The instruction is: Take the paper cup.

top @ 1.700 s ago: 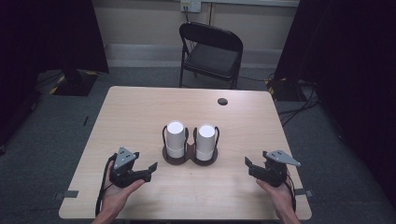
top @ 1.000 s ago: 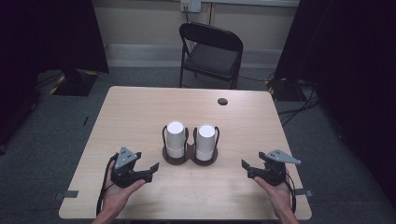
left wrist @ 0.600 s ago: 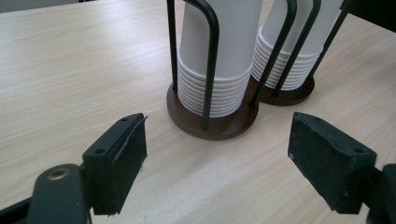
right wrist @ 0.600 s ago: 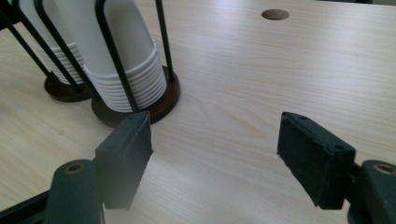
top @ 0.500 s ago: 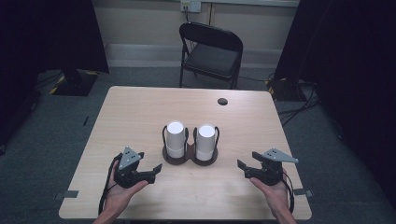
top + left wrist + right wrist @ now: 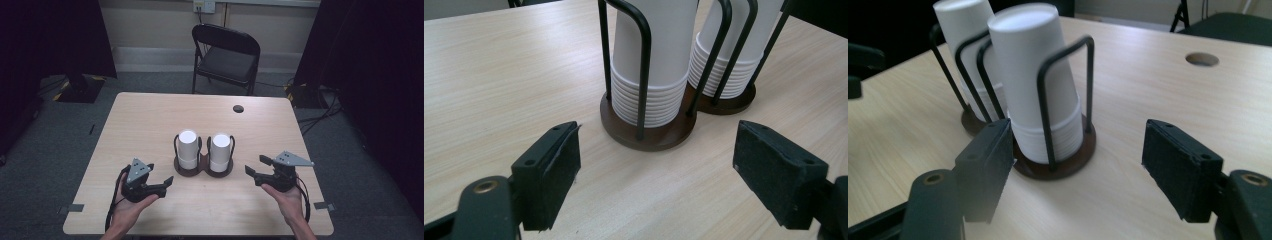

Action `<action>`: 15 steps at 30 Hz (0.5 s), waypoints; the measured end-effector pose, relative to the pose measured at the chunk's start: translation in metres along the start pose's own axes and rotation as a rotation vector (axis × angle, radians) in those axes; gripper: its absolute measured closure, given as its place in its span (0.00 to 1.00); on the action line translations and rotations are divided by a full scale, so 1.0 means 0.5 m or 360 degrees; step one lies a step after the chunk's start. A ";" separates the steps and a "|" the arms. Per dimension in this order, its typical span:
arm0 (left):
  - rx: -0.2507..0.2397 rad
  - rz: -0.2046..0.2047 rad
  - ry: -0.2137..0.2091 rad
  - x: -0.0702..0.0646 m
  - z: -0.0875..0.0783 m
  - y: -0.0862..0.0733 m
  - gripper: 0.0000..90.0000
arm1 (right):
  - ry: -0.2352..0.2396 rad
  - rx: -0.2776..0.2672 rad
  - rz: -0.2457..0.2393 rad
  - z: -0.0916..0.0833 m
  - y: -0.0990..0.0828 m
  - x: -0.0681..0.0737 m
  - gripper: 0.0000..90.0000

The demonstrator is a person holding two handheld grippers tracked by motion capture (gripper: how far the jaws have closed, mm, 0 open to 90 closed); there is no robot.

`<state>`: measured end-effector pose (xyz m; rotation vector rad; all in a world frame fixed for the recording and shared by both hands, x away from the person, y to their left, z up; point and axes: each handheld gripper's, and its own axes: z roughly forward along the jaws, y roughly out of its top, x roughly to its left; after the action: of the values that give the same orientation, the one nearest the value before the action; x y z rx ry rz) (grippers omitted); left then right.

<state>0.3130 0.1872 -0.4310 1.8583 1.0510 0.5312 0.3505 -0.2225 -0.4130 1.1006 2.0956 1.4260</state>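
Observation:
Two stacks of white paper cups stand upside down in black wire holders on round brown bases at the table's middle: the left stack (image 6: 188, 149) and the right stack (image 6: 220, 150). My left gripper (image 6: 162, 184) rests near the front left, open, aimed at the left stack (image 6: 654, 60), nothing between its jaws (image 6: 656, 165). My right gripper (image 6: 256, 166) hovers at the front right and points at the right stack (image 6: 1035, 85). Its jaws have just been closing, still apart, with nothing between them (image 6: 1078, 160).
The light wooden table (image 6: 150, 120) has a round cable hole (image 6: 238, 108) at the back right. A black folding chair (image 6: 225, 50) stands behind the far edge. Grey tape tabs (image 6: 75, 207) mark the front corners. Dark curtains flank both sides.
My right gripper has lifted off the table and shifted a little toward the cup holders. The left gripper has stayed where it was.

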 end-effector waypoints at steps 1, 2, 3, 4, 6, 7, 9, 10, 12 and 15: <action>0.0000 0.0000 0.0000 0.000 0.000 0.000 0.21 | 0.0004 -0.0005 -0.0008 0.003 0.006 0.002 0.31; 0.0005 0.0007 -0.0002 0.000 0.000 0.000 0.21 | 0.0011 -0.0010 -0.0021 0.006 0.013 0.003 0.32; 0.0008 0.0010 -0.0007 0.000 0.000 -0.001 0.21 | 0.0021 -0.0019 -0.0026 0.009 0.019 0.005 0.32; 0.0006 0.0011 -0.0008 0.000 0.000 -0.001 0.21 | 0.0030 -0.0026 -0.0033 0.012 0.024 0.007 0.33; 0.0005 0.0012 -0.0004 0.000 -0.001 -0.001 0.21 | 0.0037 -0.0031 -0.0042 0.016 0.029 0.009 0.33; -0.0002 0.0001 -0.0004 0.000 -0.001 -0.001 0.21 | 0.0056 -0.0038 -0.0050 0.024 0.038 0.012 0.33; 0.0001 0.0002 -0.0001 0.001 -0.001 -0.001 0.21 | 0.0075 -0.0037 -0.0059 0.031 0.045 0.014 0.35; 0.0001 0.0002 -0.0001 0.001 -0.001 -0.001 0.21 | 0.0075 -0.0037 -0.0059 0.031 0.045 0.014 0.35; 0.0005 0.0006 0.0000 0.001 -0.001 -0.002 0.21 | 0.0087 -0.0041 -0.0067 0.042 0.053 0.017 0.36; 0.0007 0.0014 0.0000 0.000 -0.001 -0.002 0.21 | 0.0102 -0.0047 -0.0077 0.054 0.059 0.020 0.37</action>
<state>0.3120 0.1877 -0.4313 1.8679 1.0449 0.5342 0.3739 -0.1930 -0.3962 0.9988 2.1232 1.4829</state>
